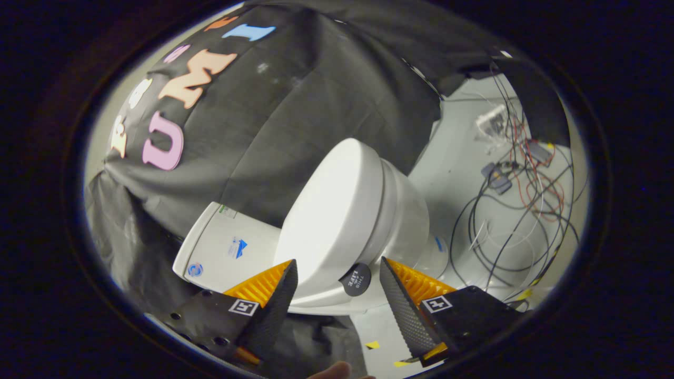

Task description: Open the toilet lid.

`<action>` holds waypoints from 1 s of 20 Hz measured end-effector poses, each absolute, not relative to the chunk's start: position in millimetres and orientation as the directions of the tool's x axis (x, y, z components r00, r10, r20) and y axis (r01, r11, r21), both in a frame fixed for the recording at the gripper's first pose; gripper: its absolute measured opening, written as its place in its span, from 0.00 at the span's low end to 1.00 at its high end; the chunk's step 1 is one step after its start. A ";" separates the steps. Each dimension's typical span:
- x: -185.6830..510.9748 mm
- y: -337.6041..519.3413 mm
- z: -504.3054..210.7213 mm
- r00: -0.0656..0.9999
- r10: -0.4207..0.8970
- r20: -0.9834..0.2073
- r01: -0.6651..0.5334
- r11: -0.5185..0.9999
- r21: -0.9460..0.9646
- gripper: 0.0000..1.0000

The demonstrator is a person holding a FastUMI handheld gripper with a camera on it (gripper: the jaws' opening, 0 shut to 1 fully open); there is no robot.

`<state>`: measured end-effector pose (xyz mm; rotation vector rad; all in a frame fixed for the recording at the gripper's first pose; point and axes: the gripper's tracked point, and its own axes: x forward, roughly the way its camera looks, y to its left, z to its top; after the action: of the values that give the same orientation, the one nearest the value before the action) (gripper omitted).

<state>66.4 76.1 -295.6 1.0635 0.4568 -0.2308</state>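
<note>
No text legible. Round black tab (355, 279) on lid (331, 210) edge: white lettering, too small to make out. Tank (221, 247): blue arrow sticker (237, 247), round blue emblem (195, 269), small label (228, 211), all unreadable. Gripper (337, 261) fingers spread apart, tab between them; square black-and-white marker (244, 307) on each.
</note>
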 end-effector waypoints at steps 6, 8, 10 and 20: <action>71.5 87.2 -322.4 0.872 0.114 -0.475 0.411 0.355 0.840 0.76; 76.2 94.0 -330.3 0.866 0.133 -0.482 0.416 0.341 0.843 0.61; 77.5 93.3 -330.6 0.869 0.141 -0.475 0.414 0.321 0.852 0.62; 84.9 92.0 -327.4 0.831 0.135 -0.540 0.464 0.366 0.806 0.15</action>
<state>84.9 92.0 -327.4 1.1947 0.5856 -0.2278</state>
